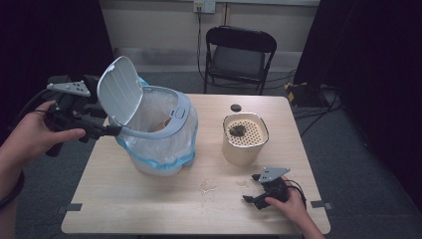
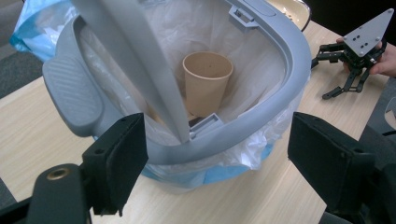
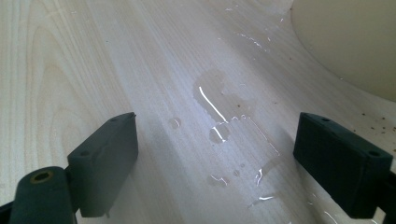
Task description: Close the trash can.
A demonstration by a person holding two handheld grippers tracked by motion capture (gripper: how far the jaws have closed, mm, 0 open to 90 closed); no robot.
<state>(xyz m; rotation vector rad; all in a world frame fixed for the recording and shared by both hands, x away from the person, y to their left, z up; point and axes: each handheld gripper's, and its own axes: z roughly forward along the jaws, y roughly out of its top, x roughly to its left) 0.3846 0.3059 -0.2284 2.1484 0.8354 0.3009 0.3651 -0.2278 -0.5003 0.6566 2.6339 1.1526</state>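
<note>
The grey plastic waste bin [image 1: 159,134], lined with a clear bag that has a blue edge, stands on the left half of the pale wooden table [image 1: 149,199]. Its hinged grey lid [image 1: 118,89] is raised and tilts toward the left gripper [image 1: 112,130]. In the left gripper view a tan paper cup [image 2: 207,81] sits upright inside the liner, so the throwing-away part looks finished, and the step in hand seems to be closing the bin.

The left gripper's jaws stand wide with nothing between them, the bin's rim [image 2: 261,126] just in front of them. From the high view its tip appears to meet the rim below the lid's hinge, though I cannot tell for sure whether it touches.

The right gripper [image 1: 254,191] rests low over the table near the front edge, jaws apart and empty, with a small spill of liquid [image 3: 224,126] on the wood just ahead of it. The cream round container with a perforated top [image 1: 244,137], some dark residue on its holes, stands near it to the right of the bin.

The next move likely calls for the left gripper to rise above the lid and push it down over the rim until it seats, without catching the liner. The spill probably wants wiping afterwards.
</note>
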